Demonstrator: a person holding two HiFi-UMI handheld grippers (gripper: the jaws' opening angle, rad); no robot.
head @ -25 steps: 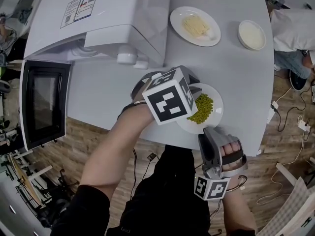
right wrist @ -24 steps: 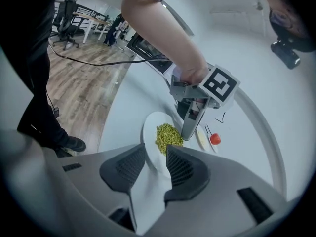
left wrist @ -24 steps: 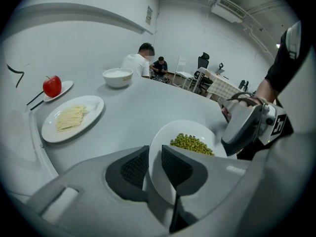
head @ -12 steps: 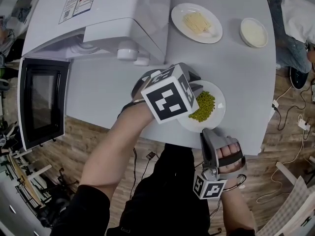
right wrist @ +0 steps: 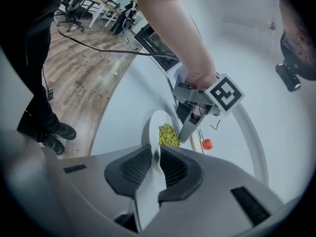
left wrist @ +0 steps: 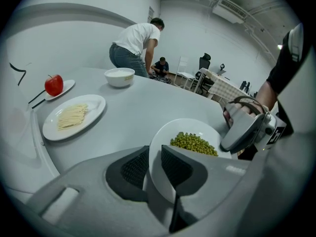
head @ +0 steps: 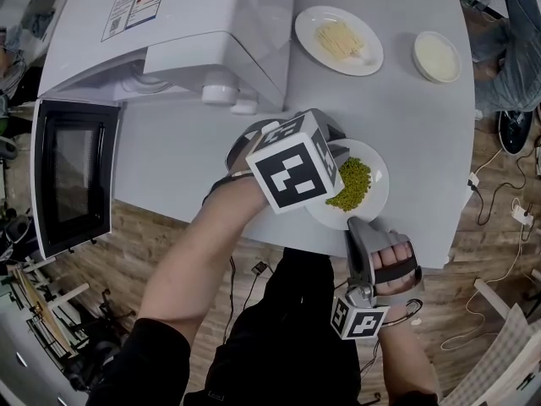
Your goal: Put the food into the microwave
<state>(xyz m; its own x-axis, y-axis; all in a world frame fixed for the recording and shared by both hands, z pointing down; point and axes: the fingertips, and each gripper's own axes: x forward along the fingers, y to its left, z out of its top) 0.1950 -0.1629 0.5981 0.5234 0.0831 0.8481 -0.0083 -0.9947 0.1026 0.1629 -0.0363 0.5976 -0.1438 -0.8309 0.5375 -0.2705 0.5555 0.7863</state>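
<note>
Peas (head: pixel 349 184) heaped on a white plate (head: pixel 374 203), right at the near edge of the table (head: pixel 423 134). From the head view, the left gripper (head: pixel 332 154) comes in on the plate's left rim and the right gripper (head: pixel 358 227) meets the near rim. The microwave (head: pixel 177 24) sits well off to the left, door (head: pixel 76 176) swung wide open. A noodle plate (head: pixel 338 41) and a bowl (head: pixel 436 57) wait further back.

Over to the left gripper view: the left gripper (left wrist: pixel 154 158) has its jaws nearly together, both pads pressed on the plate (left wrist: pixel 160 186) rim. The peas (left wrist: pixel 193 143) lie just beyond, and the right gripper (left wrist: pixel 244 130) is at the far rim. Behind are the noodle plate (left wrist: pixel 74 116), an apple (left wrist: pixel 54 84) and the bowl (left wrist: pixel 119 76). A person (left wrist: pixel 136 43) bends over at the back.

Now the right gripper view: the right gripper (right wrist: pixel 155 164) has just been closing, and its jaws are pinched on the plate (right wrist: pixel 152 130) edge, which runs up between them. The peas (right wrist: pixel 169 135) are ahead, and the left gripper (right wrist: pixel 193 113) is clamped opposite.
</note>
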